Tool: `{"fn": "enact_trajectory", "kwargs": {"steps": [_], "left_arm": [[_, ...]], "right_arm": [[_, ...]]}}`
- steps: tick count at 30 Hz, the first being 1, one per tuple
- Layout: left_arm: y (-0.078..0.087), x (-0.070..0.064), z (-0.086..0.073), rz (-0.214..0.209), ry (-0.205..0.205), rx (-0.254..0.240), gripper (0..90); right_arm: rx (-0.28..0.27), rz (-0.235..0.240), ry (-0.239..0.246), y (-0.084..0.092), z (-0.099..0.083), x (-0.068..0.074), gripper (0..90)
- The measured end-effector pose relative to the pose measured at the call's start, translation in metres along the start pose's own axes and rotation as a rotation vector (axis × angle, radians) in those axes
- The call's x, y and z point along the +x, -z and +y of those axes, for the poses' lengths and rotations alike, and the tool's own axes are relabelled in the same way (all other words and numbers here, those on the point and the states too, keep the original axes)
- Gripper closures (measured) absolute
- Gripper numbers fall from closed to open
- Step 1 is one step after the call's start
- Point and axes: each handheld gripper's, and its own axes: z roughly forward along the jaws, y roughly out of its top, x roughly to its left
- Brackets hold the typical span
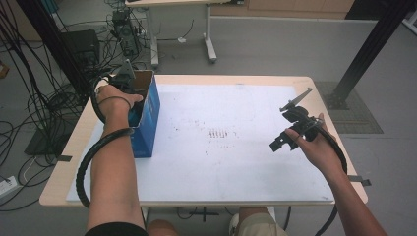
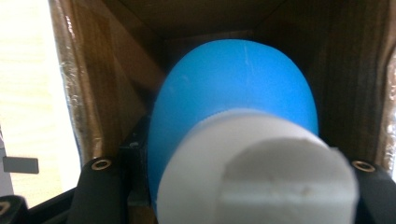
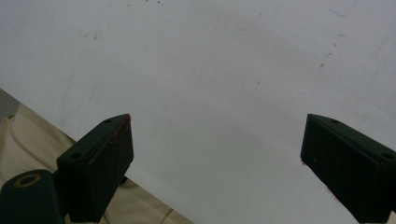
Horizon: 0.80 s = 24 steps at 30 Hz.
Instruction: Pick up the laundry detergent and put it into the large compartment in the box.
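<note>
A tall open-topped box [image 1: 148,118], blue outside and brown cardboard inside, stands at the left of the white board [image 1: 221,162]. My left gripper [image 1: 128,84] reaches down into the box, its fingertips hidden by the box wall in the high view. In the left gripper view my left gripper [image 2: 236,196] is shut on a rounded blue object [image 2: 233,79] with a white cylindrical end [image 2: 261,172], and the cardboard walls [image 2: 116,74] stand close around it. My right gripper [image 1: 285,127] hangs over the board's right side. Its jaws stand wide open with nothing between them [image 3: 217,158].
The board lies on a light wooden table [image 1: 61,169]. Cables and equipment lie on the floor at the left [image 1: 34,103]. A black frame post [image 1: 369,49] rises beyond the right corner. Another table's legs [image 1: 209,39] stand behind.
</note>
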Motion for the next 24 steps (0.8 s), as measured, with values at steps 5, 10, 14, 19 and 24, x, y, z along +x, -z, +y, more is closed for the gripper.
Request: {"fn": "enact_trajectory", "kwargs": {"steps": [5, 10, 14, 19, 24], "left_arm": [[-0.0002, 0.0024, -0.0005, -0.005, -0.002, -0.001, 37.6], [-0.0006, 0.0032, -0.001, -0.007, 0.0, -0.004, 37.6], [-0.0005, 0.0021, 0.0005, -0.006, -0.004, 0.002, 37.5], [-0.0009, 0.0014, 0.0016, -0.005, -0.004, 0.003, 37.5], [-0.0011, 0.0016, 0.002, -0.005, -0.002, 0.001, 37.5]], "right_arm": [[0.001, -0.001, 0.0, -0.0009, 0.0006, 0.0011, 9.4], [0.0, -0.007, -0.006, -0.0004, 0.0008, 0.0, 9.4], [0.008, -0.02, -0.014, -0.0015, 0.002, -0.0001, 9.4], [0.005, -0.026, -0.02, -0.0009, 0.001, -0.0008, 9.4], [0.002, -0.035, -0.023, 0.0008, 0.0007, 0.0001, 9.4]]}}
